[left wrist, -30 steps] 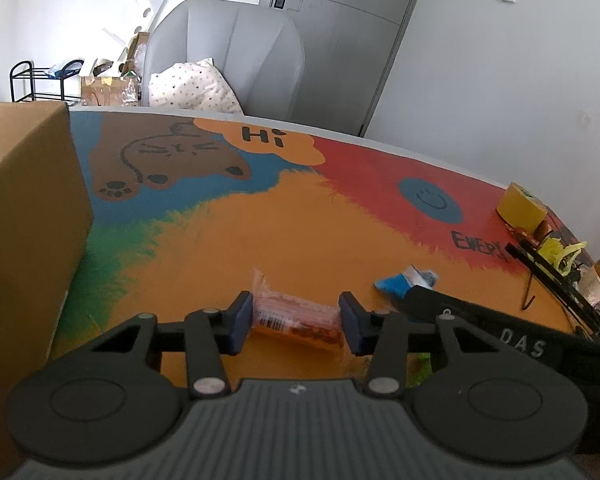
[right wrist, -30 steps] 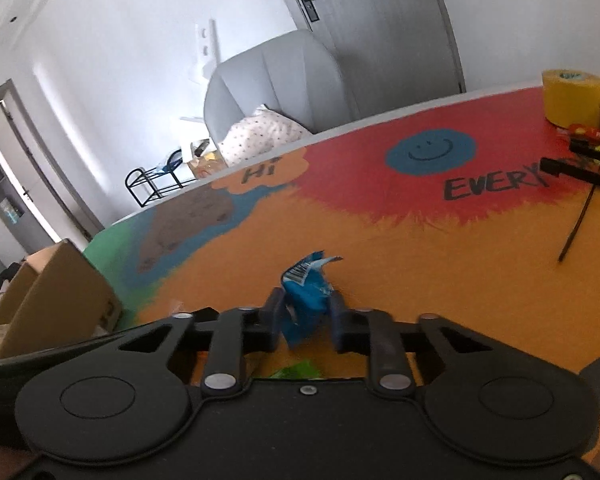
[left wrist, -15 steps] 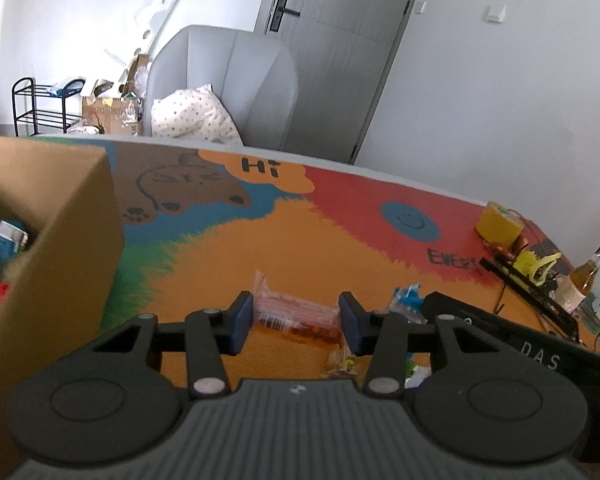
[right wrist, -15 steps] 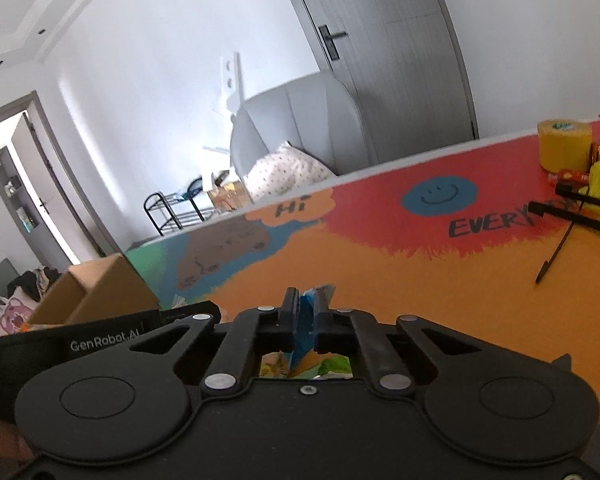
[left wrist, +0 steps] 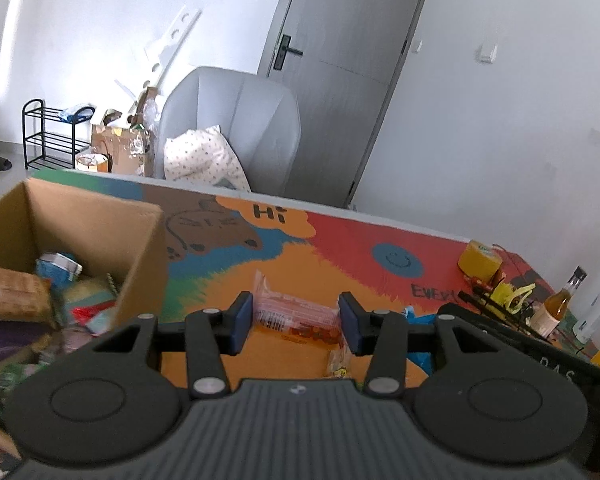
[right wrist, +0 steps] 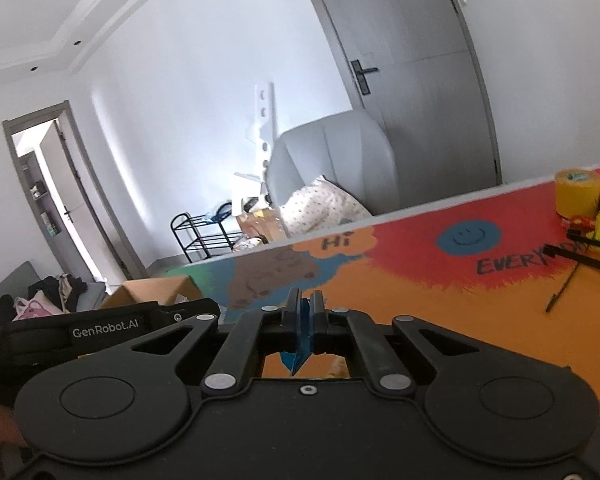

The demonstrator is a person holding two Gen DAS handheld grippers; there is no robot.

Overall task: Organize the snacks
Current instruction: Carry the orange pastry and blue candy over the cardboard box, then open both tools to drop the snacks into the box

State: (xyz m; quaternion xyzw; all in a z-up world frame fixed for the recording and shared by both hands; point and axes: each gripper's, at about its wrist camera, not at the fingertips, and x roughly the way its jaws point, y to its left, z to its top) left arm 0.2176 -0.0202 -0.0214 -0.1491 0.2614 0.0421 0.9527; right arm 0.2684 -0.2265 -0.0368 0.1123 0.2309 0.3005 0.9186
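Left gripper [left wrist: 296, 322] holds a clear snack packet [left wrist: 296, 318] with orange-red contents – jaws fairly wide, blue pads pressed against the packet's two ends, packet spanning the gap crosswise. The packet looks lifted off the colorful tabletop [left wrist: 236, 276], though how high cannot be told. At 9 o'clock from this gripper sits an open cardboard box [left wrist: 140, 264], its inside already holding several snack packs, a blue one [left wrist: 58, 270] and a brown one [left wrist: 12, 294] among them; the box's near wall is just beside the left finger. At 5 o'clock from the held packet a small yellowish wrapper [left wrist: 340, 362] lies on the table. Right gripper [right wrist: 305, 316] – jaws almost fully closed, pinching a thin blue wrapper [right wrist: 300, 344] flat between the pads; the wrapper's lower part hangs below the fingers, over the orange area of the table [right wrist: 440, 312]. In the right wrist view the box [right wrist: 156, 288] is at 10 o'clock from the gripper, partly behind the other black tool. A yellow tape roll [right wrist: 578, 192] stands at 2 o'clock near the far table edge, well apart from both grippers.
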